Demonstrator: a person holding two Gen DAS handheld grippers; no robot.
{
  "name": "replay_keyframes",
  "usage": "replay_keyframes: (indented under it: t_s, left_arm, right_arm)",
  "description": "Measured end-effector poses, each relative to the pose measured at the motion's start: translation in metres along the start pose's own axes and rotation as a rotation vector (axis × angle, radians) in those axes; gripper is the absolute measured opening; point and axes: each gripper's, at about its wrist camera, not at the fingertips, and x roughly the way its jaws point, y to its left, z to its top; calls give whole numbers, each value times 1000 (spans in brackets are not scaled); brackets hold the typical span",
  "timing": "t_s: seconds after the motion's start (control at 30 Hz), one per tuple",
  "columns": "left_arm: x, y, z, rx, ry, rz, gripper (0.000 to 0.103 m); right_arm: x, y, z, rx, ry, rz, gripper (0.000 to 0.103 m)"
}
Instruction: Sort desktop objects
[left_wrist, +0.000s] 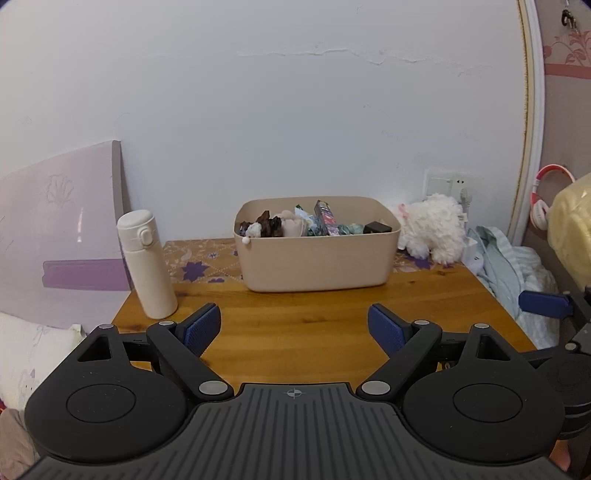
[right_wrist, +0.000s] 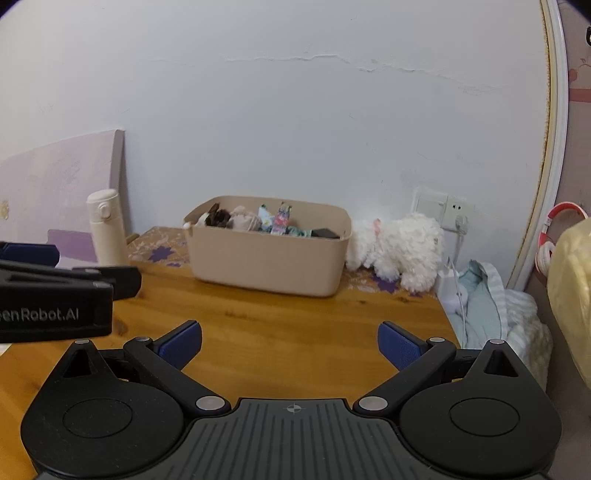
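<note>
On the wooden table (left_wrist: 295, 332), the full beige bin (left_wrist: 317, 254) sits by the back edge and the tall cream flask (left_wrist: 146, 264) by the left edge, where the wide-open, empty left gripper (left_wrist: 294, 328) or right gripper (right_wrist: 290, 345) could topple it.

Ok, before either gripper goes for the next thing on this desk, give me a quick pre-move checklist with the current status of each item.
1. Left gripper open and empty: ok.
2. Right gripper open and empty: ok.
3. Bin upright on the desk, opening free: ok, though already well filled.
4. Bottle upright, standing apart from the bin: ok.
5. Plush toy reachable beside the bin: ok, but it lies close to the plug and cable at the wall outlet.
6. Room in the bin for the bottle or the toy: cannot tell.
</note>
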Motion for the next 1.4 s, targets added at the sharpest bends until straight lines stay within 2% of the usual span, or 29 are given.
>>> replay_keyframes:
  t_s: [0.33, 0.93, 1.4]
  left_arm:
    - [-55, -2, -23, 0, -3, -8, 88]
    - [-124, -14, -52, 34, -23, -28, 88]
    - [-134, -15, -56, 46, -24, -27, 88]
  right_arm:
    - [-61, 8, -17, -14, -34, -1, 103]
    - [-122, 21, -44, -38, -48, -2, 103]
    - [-124, 21, -49, -34, -30, 3, 103]
